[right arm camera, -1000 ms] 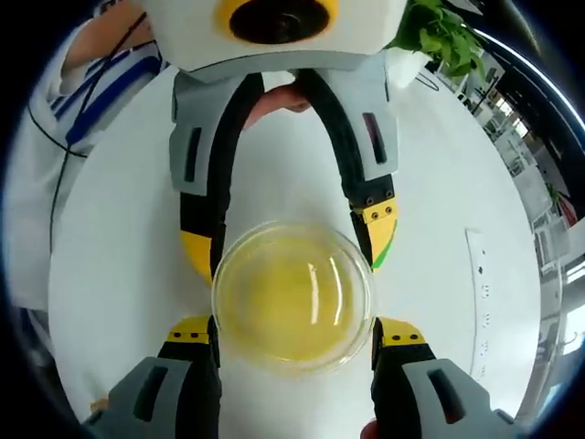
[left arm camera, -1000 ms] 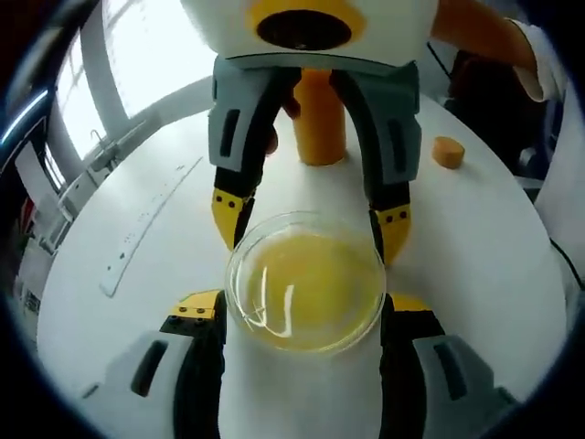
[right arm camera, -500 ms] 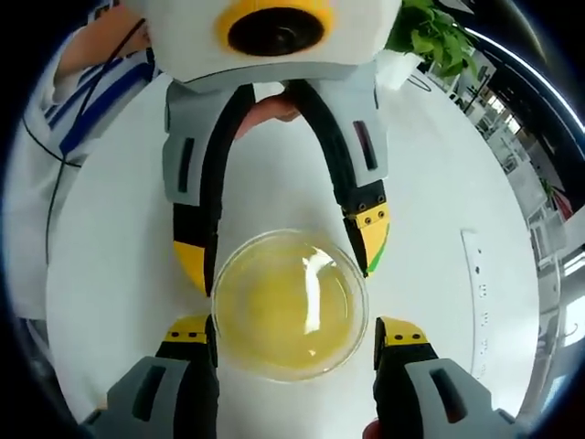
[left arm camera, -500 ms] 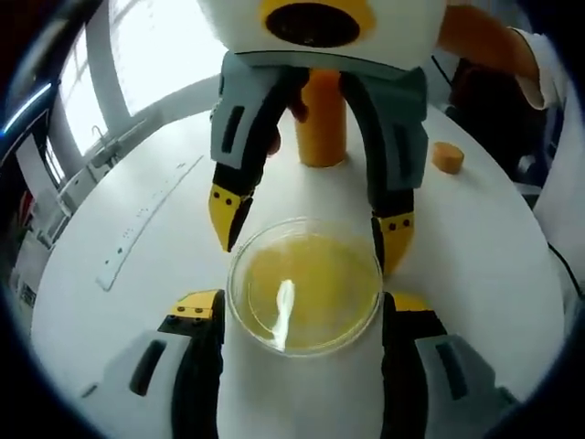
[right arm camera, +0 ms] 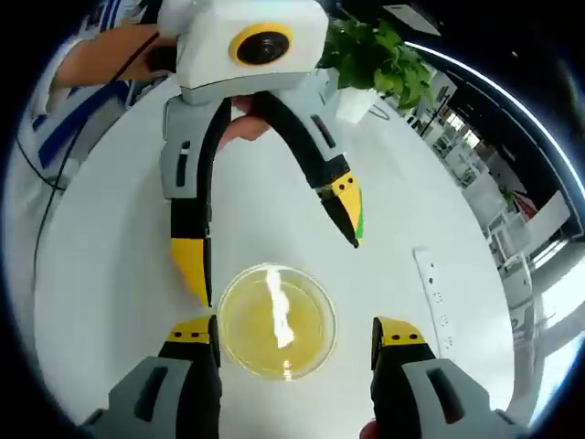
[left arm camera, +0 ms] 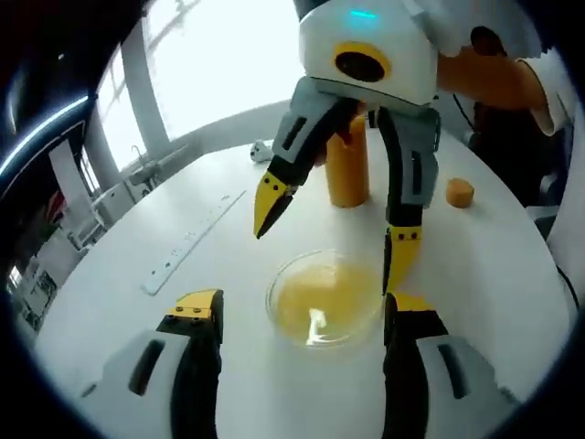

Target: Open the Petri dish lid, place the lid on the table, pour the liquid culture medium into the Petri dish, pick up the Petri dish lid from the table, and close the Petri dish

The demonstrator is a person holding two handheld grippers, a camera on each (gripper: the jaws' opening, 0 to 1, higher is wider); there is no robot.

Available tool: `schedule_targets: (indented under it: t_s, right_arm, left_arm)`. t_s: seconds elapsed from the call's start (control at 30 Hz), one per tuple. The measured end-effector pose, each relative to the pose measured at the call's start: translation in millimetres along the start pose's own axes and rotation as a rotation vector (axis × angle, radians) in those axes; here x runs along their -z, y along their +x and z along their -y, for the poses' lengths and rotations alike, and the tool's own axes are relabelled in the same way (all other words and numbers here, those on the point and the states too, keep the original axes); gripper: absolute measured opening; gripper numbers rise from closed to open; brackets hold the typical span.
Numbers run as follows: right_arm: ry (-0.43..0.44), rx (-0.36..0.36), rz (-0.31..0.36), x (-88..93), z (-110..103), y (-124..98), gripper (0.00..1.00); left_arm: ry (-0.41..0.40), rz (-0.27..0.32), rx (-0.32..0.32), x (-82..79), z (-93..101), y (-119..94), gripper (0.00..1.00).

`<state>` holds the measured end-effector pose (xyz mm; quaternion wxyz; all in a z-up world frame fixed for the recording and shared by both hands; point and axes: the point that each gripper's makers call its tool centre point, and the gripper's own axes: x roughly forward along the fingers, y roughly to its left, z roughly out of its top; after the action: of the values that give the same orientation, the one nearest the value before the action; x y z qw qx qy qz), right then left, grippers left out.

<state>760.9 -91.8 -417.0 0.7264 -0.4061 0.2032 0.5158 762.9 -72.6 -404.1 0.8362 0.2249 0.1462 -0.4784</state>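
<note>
A clear Petri dish (left arm camera: pixel 324 299) holding yellow liquid sits on the white table (left arm camera: pixel 512 265). Whether its lid is on is hard to tell through the glare. My left gripper (left arm camera: pixel 302 309) is open, its jaws wide on either side of the dish and not gripping it. The right gripper (left arm camera: pixel 336 233) hangs open above the dish's far side. In the right gripper view the dish (right arm camera: pixel 277 320) lies between the open jaws of my right gripper (right arm camera: pixel 294 334), while the left gripper (right arm camera: pixel 270 240) stands open over it.
An orange bottle (left arm camera: pixel 347 169) stands behind the dish, with an orange cap (left arm camera: pixel 460 192) to its right. A white power strip (left arm camera: pixel 192 242) lies to the left. A potted plant (right arm camera: pixel 375 50) and a person's striped sleeve (right arm camera: pixel 82 101) are at the table's edge.
Both grippers have drawn back and up from the dish, so it looks smaller and farther. The jaws that flanked its rim closely now stand clear of it.
</note>
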Motion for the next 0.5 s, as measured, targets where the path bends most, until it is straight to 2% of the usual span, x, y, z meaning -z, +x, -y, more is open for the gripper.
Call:
schedule_targets:
  t_s: [0.07,0.1,0.2,0.27,0.33,0.4,0.5]
  right_arm:
    - [0.015,0.066,0.022,-0.8,5,-8,0.62]
    - [0.025,0.104,0.058,-4.8,7,-13,0.62]
    - [0.065,0.13,0.124,-12.0,1,-23,0.62]
    - [0.063,0.136,0.127,-10.7,-5,-31,0.61]
    - [0.104,0.174,0.112,-6.4,5,-31,0.61]
    - [0.136,0.202,0.171,-12.7,5,-39,0.61]
    - [0.177,0.262,0.255,-22.5,9,-55,0.61]
  left_arm:
    - [0.001,0.015,-0.075,-3.2,-12.9,-10,0.63]
    - [0.0,0.02,-0.083,-4.1,-14.2,-11,0.63]
    - [-0.019,0.057,-0.154,-12.2,-20.8,-22,0.62]
    - [-0.054,0.077,-0.204,-17.3,-24.0,-31,0.62]
    - [-0.065,0.117,-0.239,-26.6,-24.0,-39,0.63]
    - [-0.077,0.157,-0.279,-36.1,-22.9,-48,0.63]
    - [-0.091,0.175,-0.303,-41.8,-18.0,-57,0.63]
